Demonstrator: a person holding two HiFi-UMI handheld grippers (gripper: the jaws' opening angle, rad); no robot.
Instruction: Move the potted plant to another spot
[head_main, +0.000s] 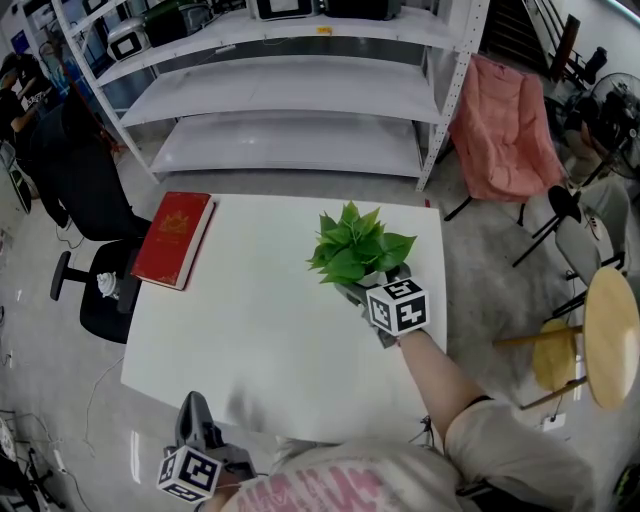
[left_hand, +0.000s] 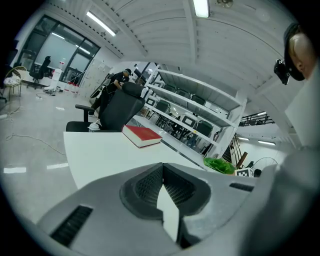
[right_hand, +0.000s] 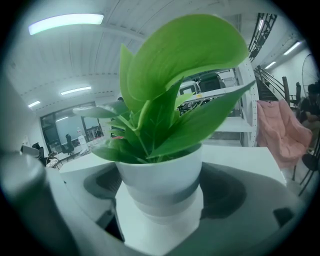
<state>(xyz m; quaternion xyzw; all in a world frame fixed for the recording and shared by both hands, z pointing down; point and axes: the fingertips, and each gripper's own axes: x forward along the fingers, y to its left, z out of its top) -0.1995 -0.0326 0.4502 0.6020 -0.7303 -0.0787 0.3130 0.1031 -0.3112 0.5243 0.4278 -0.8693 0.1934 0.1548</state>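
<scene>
Right gripper view: right gripper (right_hand: 161, 197) is clasping potted plant (right_hand: 157, 175); left gripper (left_hand: 162, 172) is idling, fingers (left_hand: 147, 187) clenched on nothing. Next, probably: lifting upright.

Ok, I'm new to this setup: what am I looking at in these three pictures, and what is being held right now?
There is no robot arm here. A person holds a two-jaw tool in each hand. The head view comes from a camera on the person's head, looking down at a white table. The other two views come from a camera riding on each tool, looking along its jaws. On the table are a red book, at the far left corner, and a potted plant towards the right. The right tool has its jaws closed on the plant's white pot. The left tool is shut with nothing in it, at the table's near edge.
</scene>
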